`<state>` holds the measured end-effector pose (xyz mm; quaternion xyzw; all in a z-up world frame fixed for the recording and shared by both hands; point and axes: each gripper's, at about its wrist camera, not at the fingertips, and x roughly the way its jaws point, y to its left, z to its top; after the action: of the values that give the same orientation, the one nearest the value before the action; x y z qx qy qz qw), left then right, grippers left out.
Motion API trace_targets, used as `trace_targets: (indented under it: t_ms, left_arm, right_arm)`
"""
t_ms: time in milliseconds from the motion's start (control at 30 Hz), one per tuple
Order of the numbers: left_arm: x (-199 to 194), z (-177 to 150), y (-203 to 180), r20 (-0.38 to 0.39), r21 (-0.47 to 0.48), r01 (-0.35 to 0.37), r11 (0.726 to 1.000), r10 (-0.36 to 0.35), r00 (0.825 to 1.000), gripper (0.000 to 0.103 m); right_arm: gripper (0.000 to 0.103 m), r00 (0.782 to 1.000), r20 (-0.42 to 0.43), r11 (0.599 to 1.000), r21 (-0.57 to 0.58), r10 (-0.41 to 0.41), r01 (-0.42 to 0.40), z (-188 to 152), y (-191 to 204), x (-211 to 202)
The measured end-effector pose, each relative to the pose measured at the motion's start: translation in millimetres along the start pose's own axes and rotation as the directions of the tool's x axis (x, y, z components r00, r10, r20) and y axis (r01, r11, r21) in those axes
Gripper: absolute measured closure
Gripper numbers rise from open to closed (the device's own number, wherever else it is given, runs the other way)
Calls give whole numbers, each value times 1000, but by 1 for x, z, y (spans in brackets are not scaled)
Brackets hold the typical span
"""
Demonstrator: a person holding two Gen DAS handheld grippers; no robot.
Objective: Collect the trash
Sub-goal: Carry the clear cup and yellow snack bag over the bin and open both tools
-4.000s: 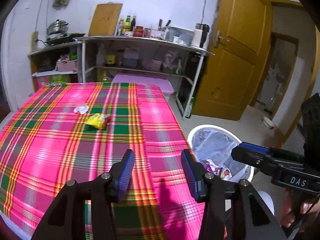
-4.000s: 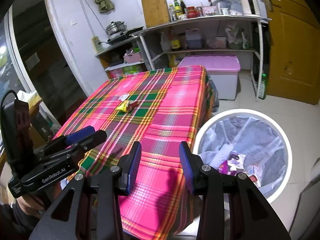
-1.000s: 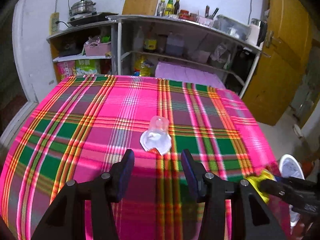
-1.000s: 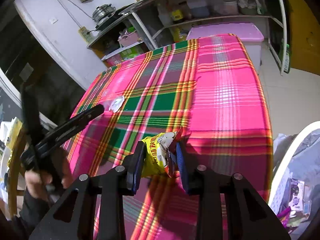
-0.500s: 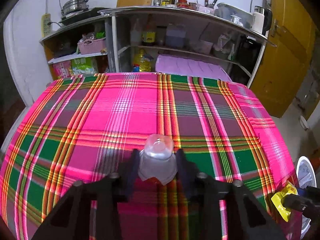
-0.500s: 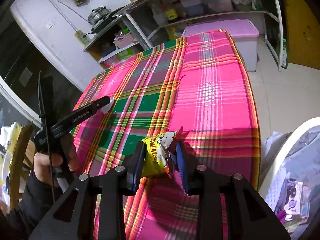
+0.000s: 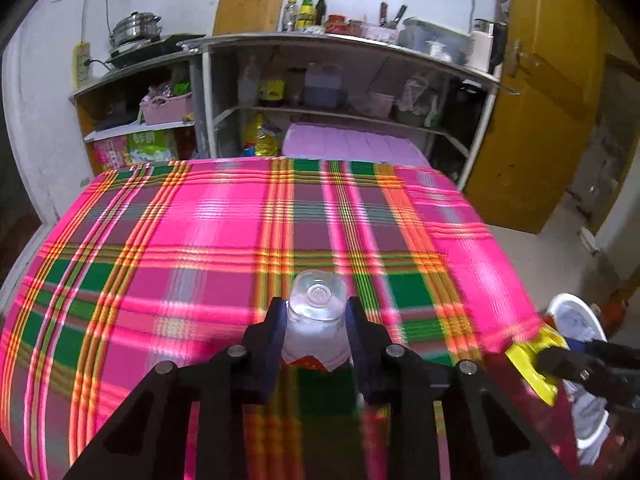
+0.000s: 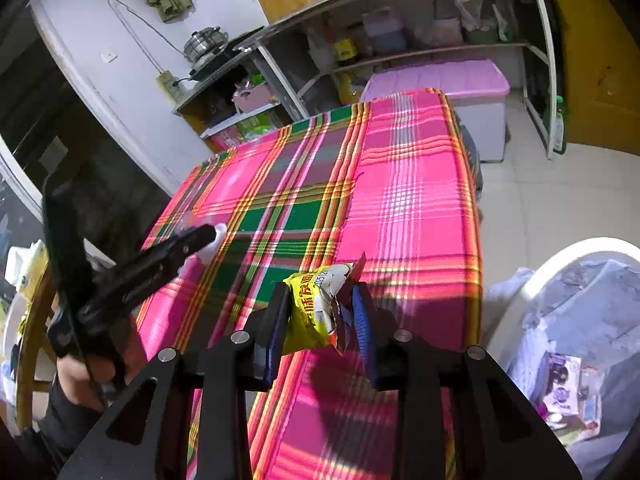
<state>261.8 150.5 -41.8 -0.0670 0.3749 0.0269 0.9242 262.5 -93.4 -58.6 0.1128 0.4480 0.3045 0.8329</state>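
Observation:
My left gripper point(image 7: 316, 320) is shut on a small clear plastic cup point(image 7: 318, 312), held bottom-outward a little above the pink plaid tablecloth point(image 7: 200, 232). In the right wrist view that same left gripper point(image 8: 208, 238) shows at the left with the pale cup point(image 8: 212, 244) at its tip, held by a person's hand. My right gripper point(image 8: 320, 308) is shut on a crumpled yellow snack wrapper point(image 8: 316, 308), near the table's right edge. The wrapper point(image 7: 532, 364) also shows at the lower right of the left wrist view, in front of the white trash bin point(image 7: 576, 312).
The white bin point(image 8: 560, 264), lined with a bag and holding several scraps, stands on the floor right of the table. Behind the table are metal shelves point(image 7: 340, 44) with bottles, a purple-lidded box point(image 8: 440, 76) and a yellow door point(image 7: 540, 120).
My left gripper closed on the clear cup and lifted it off the cloth. The right gripper, holding the wrapper, drifted toward the bin side of the table.

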Motion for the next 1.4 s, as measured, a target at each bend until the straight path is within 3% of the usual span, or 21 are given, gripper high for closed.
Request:
trace_targets:
  t_ms: [633,1400]
  left_arm:
    - [-109,-59,-94,69,67,121,990,-126,990,72]
    - [-147,-97,-158,50,141,199,970,-208,977,72]
  right_arm:
    - [70,993,92,995,-54,-77,82,-43,-3,-86]
    - [70,982,141,991,-37,-124,130,-81,-24,-144]
